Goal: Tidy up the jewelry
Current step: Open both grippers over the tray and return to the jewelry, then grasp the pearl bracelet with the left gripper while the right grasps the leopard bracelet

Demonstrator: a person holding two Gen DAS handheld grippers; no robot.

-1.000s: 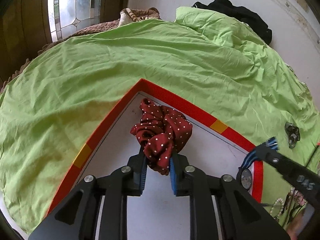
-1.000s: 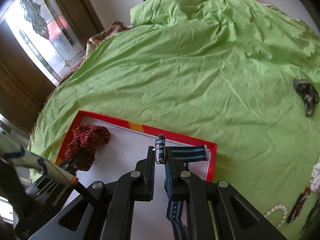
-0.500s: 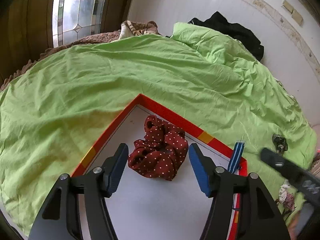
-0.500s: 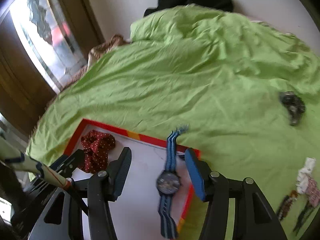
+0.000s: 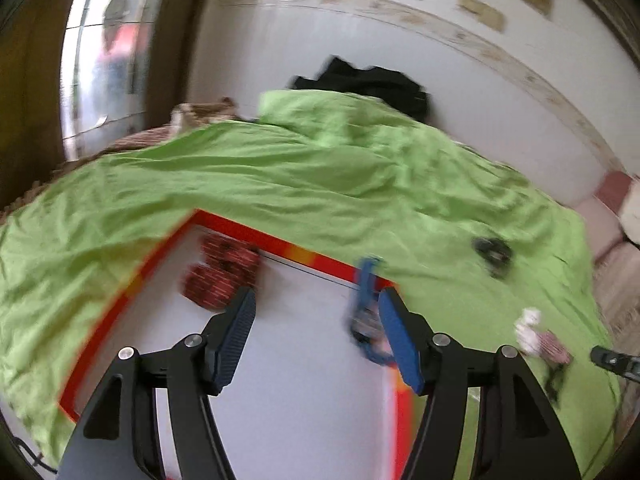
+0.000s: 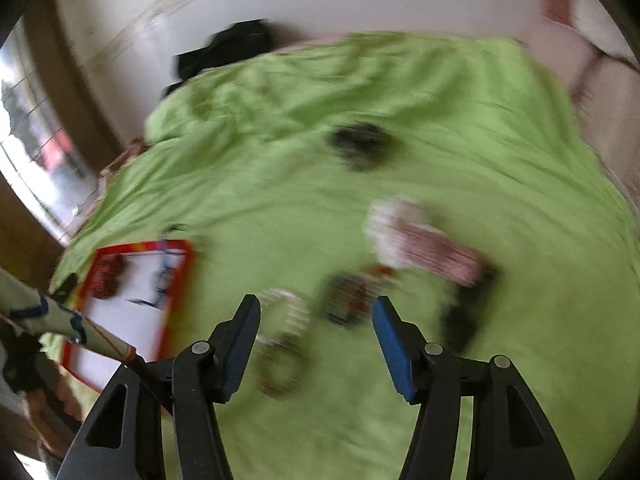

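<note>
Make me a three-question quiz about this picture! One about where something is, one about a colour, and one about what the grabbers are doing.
1. Where is the dotted red scrunchie?
A. inside the red-rimmed tray
B. on the green sheet
C. in a gripper

2. What colour is the watch strap?
A. yellow
B. blue
C. white

3. How are the left gripper and right gripper?
A. both shut
B. only one open
C. both open and empty

Answers: 1 A, it lies on the tray's white floor near the far corner. 2 B, the striped band looks blue by the tray's right edge. 3 C, each pair of fingers stands wide apart with nothing between.
</note>
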